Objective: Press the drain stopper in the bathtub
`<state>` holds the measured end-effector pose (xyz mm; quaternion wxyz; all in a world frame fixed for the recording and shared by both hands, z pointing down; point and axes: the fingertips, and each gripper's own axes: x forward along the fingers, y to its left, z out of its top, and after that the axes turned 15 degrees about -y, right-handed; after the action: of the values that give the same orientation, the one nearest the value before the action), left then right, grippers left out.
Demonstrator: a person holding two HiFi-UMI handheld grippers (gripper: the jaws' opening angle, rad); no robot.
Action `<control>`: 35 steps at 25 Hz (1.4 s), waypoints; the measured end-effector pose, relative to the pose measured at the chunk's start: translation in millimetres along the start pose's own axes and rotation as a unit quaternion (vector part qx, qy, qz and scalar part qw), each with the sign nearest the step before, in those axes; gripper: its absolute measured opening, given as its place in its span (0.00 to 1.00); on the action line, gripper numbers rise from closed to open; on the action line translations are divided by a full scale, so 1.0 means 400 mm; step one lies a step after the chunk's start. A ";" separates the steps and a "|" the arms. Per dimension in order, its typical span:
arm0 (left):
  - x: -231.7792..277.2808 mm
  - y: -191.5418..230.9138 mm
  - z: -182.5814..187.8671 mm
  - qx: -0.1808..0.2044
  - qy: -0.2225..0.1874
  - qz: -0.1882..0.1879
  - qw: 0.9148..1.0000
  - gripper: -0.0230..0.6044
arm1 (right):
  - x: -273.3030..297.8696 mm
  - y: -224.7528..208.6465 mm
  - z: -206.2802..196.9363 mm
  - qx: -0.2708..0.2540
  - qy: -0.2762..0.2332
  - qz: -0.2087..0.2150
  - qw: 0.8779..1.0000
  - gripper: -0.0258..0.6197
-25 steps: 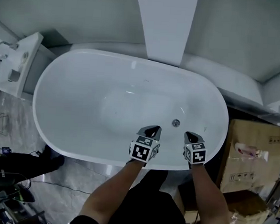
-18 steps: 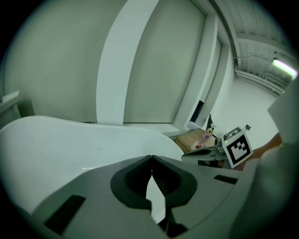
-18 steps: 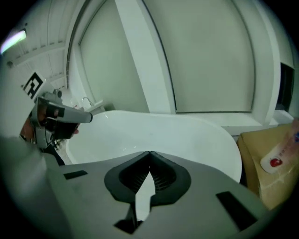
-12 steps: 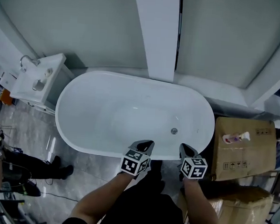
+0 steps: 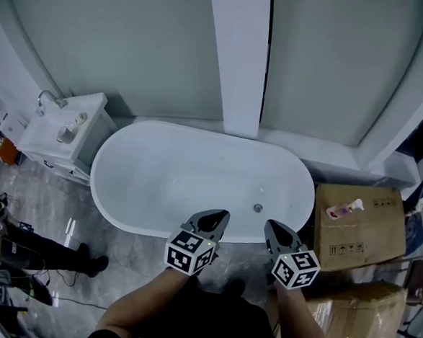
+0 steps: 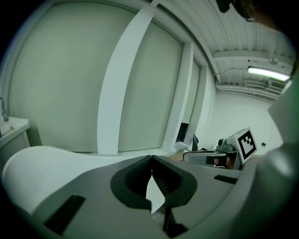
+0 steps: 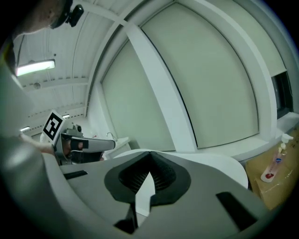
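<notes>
Reach not begun: left hand-held gripper (image 5: 218, 215) and right hand-held gripper (image 5: 271, 225) hover clenched, empty, beside the bathtub (image 5: 174, 180). Next, one must descend onto the drain stopper (image 5: 258, 208).

bathtub (image 5: 145, 185): glossy white | drain stopper (image 5: 258, 208): metal | box (image 5: 369, 244): matt cardboard

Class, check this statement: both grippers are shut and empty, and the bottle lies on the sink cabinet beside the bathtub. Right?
Not quite. The head view shows the bottle lying on the cardboard box beside the bathtub, not the sink cabinet. The left gripper and right gripper are shut and empty.
</notes>
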<state>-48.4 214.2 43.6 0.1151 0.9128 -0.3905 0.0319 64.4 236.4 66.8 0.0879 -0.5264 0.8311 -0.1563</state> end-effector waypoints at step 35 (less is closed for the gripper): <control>-0.372 0.330 0.273 0.068 -0.118 0.063 0.989 0.06 | 0.075 0.409 0.206 -0.116 -0.100 0.045 0.987 0.06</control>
<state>-250.1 205.3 -59.8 0.0033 0.8894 -0.4552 -0.0420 -61.5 260.6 -67.5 0.1158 -0.5079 0.8536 -0.0008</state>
